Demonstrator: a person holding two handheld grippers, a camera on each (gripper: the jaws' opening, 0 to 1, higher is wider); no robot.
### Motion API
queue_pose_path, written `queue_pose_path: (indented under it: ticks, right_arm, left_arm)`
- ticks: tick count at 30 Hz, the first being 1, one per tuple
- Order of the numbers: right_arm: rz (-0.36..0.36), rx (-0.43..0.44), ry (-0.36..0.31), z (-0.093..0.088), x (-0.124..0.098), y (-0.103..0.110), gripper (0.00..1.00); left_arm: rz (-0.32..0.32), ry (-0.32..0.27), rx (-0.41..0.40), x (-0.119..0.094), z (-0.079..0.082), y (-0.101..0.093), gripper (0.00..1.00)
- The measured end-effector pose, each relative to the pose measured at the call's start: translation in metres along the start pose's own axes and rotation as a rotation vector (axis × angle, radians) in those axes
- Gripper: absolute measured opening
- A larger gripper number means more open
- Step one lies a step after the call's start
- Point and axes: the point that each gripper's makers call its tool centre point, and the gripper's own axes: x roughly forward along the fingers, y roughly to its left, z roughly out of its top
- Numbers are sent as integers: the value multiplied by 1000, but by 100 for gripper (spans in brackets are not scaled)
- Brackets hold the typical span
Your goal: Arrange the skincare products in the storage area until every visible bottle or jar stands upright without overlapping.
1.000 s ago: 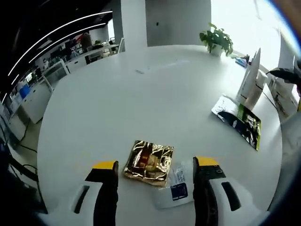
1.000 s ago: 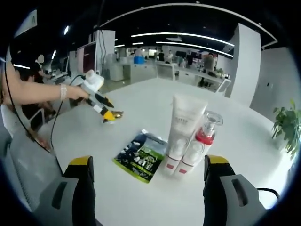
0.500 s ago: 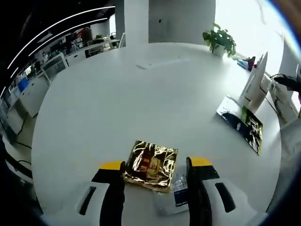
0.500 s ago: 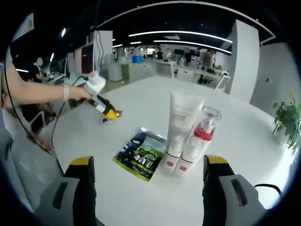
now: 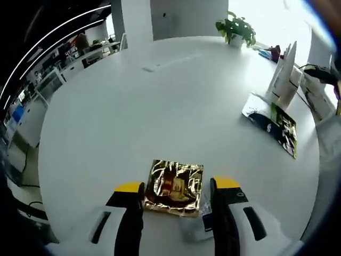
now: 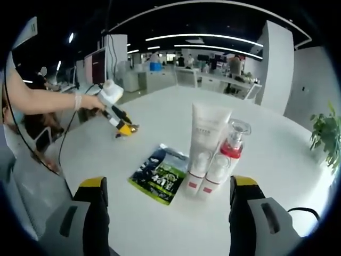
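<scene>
The left tool (image 5: 177, 188) sits low on the tabletop (image 5: 160, 101), its jaws narrowly flanking a gold foil sachet (image 5: 175, 188), apparently ready to pinch it. The right tool (image 6: 168, 191) hangs wide and empty; a white tube (image 6: 205, 149) and pump bottle (image 6: 224, 160) stand upright at its 12 o'clock, touching, with a dark flat sachet (image 6: 160, 174) at 11 o'clock

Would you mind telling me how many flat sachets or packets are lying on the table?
3: a gold foil packet between the left gripper jaws, a white sachet partly under it, and a dark green packet beside the standing tube. Others may be hidden.
</scene>
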Motion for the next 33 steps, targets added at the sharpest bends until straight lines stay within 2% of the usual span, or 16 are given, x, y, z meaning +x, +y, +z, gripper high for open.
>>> queue_pose_path:
  ticks: [3,5,11,16,19,21,23,28,31,33]
  right_arm:
    - [2,-3,0,0,0,1,94]
    - [3,-3,-1,1,0,0,94]
    - [4,-4,1,0,-1,1,93]
    - [5,-2,8,-3,-2,1,93]
    - [4,2,6,-3,-3,0,92]
    - [3,3,6,-4,-3,0,92]
    - [3,0,7,-4,-3,-1,92]
    - [5,-3,4,-3,-3,-1,92]
    - [7,-6,2,-1,-4,-1,92]
    - [6,-8,2,-2,-4,-1,92]
  left_arm:
    - [-14,25,19,2,1,2,48]
    - [-24,61,24,-1,0,-6,48]
    - [-50,139,66,3,-1,0,47]
    - [-62,193,97,-8,1,-28,43]
    - [-61,201,99,-13,2,-40,41]
    - [-60,206,88,-11,3,-36,40]
    - [-61,209,89,-13,3,-42,40]
    - [-68,209,92,-12,3,-42,40]
    - [-90,210,99,-14,4,-52,40]
    - [-96,210,104,-13,3,-48,39]
